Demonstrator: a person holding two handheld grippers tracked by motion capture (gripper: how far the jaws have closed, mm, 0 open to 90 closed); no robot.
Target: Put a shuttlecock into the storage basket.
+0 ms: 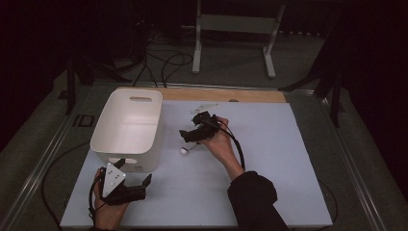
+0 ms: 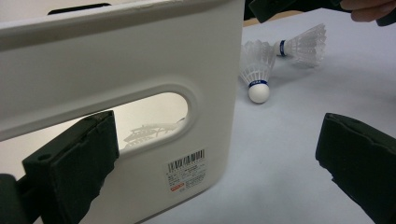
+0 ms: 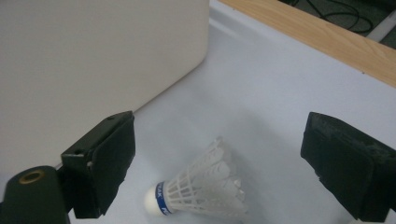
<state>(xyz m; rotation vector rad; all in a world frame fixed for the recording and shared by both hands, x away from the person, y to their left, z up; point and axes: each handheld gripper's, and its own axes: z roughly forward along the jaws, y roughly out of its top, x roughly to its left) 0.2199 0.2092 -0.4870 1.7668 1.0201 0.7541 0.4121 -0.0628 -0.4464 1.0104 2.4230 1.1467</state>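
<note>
A shuttlecock (image 3: pixel 198 196) lies on the table (image 3: pixel 280 93) between the right gripper's (image 3: pixel 224 163) wide-open, empty jaws (nearer the left one), touching neither.

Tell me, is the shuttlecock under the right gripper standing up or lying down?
Lying down. In the right gripper view the shuttlecock rests on its side on the table, cork left, feathers right, between the open right gripper jaws.

Two white feather shuttlecocks, each with a blue band above a round white cork, lie on the pale worktop (image 1: pixel 269 159) beside the white bin's (image 1: pixel 126 126) right wall. Nearer shuttlecock (image 2: pixel 256 70) rests cork toward the camera in the left gripper view, skirt pointing away. Second shuttlecock (image 2: pixel 303 44) lies on its side just behind, skirts touching or nearly so.
</note>
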